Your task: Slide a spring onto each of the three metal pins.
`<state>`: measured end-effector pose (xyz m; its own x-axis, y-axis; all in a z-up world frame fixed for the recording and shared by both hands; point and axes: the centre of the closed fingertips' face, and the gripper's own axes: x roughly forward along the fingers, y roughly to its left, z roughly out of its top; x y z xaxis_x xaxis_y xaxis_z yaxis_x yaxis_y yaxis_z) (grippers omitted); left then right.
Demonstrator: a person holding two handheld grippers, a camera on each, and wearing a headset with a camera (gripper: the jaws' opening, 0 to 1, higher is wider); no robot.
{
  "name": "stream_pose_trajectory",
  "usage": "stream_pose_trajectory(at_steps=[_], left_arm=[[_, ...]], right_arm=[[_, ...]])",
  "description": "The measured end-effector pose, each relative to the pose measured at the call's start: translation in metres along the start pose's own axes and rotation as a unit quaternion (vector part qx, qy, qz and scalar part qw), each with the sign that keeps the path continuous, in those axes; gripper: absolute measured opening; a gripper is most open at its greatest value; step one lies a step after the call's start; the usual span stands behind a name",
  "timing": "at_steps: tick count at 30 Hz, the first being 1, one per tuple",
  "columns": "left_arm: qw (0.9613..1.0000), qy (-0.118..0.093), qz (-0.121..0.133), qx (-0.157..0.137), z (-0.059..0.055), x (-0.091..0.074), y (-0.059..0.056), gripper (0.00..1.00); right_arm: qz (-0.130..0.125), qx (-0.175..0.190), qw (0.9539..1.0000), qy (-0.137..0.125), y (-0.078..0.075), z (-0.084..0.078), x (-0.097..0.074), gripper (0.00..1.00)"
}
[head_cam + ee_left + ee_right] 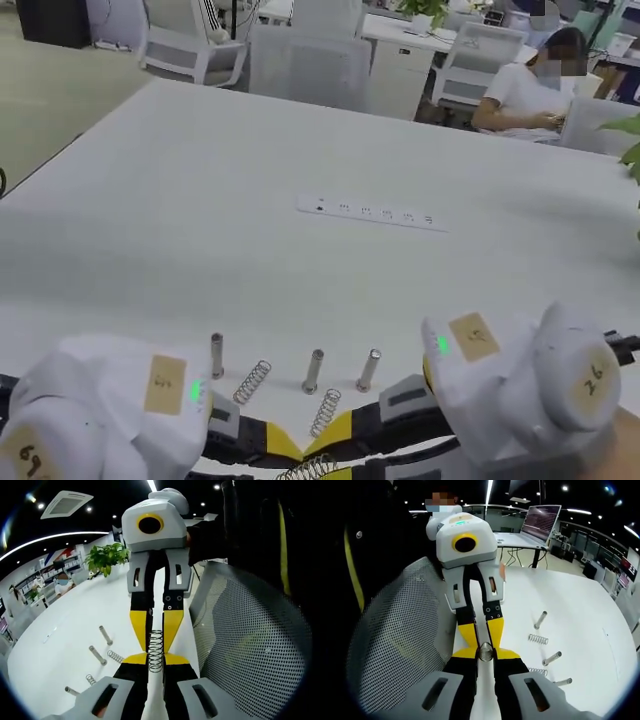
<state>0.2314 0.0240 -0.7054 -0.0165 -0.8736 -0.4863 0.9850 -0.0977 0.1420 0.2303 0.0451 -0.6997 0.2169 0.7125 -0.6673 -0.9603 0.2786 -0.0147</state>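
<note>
Pinching one spring between both claws, I have the left claw and the right claw each closed on it, tips facing tips, at 6 o'clock and right at the near edge of the table. With two claws on one soft coil, the worst risk I judge is an uneven squeeze or pull: the coil could bow and pop free, and this close to the edge it would likely drop off the table toward the mesh chair. The same could happen if one claw lets go before the other has a firm hold. On the way out, a low jaw could sweep the loose coils or tip a pin. A spring held crooked would catch on a pin's top rather than slide down. Counting outward, there are three springs: the one I hold, a loose spring at 11 o'clock and another spring near 12, both lying flat. Behind them are three pins in a row, seemingly upright: a left pin at 11, a middle pin at 12 and a right pin at 1. All are bare, so no spring is on yet. Far off at 12 lies one power strip.
</note>
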Motion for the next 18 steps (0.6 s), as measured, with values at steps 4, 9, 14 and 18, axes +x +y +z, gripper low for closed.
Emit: stream_pose_trajectory(at_steps=[4,9,14,18], left_arm=[[1.0,0.0,0.001,0.001,-0.0006,0.0005,0.0006,0.02],[1.0,-0.002,0.005,0.002,0.0002,0.001,0.0027,0.02],[0.9999,-0.008,0.01,-0.01,0.0003,0.0007,0.0054,0.03],[0.9996,-0.01,0.016,-0.02,-0.0005,0.0001,0.0086,0.03]], right_arm=[[0.002,0.001,1.0,0.006,-0.0009,-0.0016,0.0001,0.09],[0.0,0.005,0.9999,0.015,-0.0031,-0.0022,-0.0006,0.09],[-0.002,0.004,0.9997,0.023,-0.0046,-0.001,-0.0006,0.08],[-0.005,-0.002,0.9996,0.029,-0.0073,0.0001,0.0003,0.08]])
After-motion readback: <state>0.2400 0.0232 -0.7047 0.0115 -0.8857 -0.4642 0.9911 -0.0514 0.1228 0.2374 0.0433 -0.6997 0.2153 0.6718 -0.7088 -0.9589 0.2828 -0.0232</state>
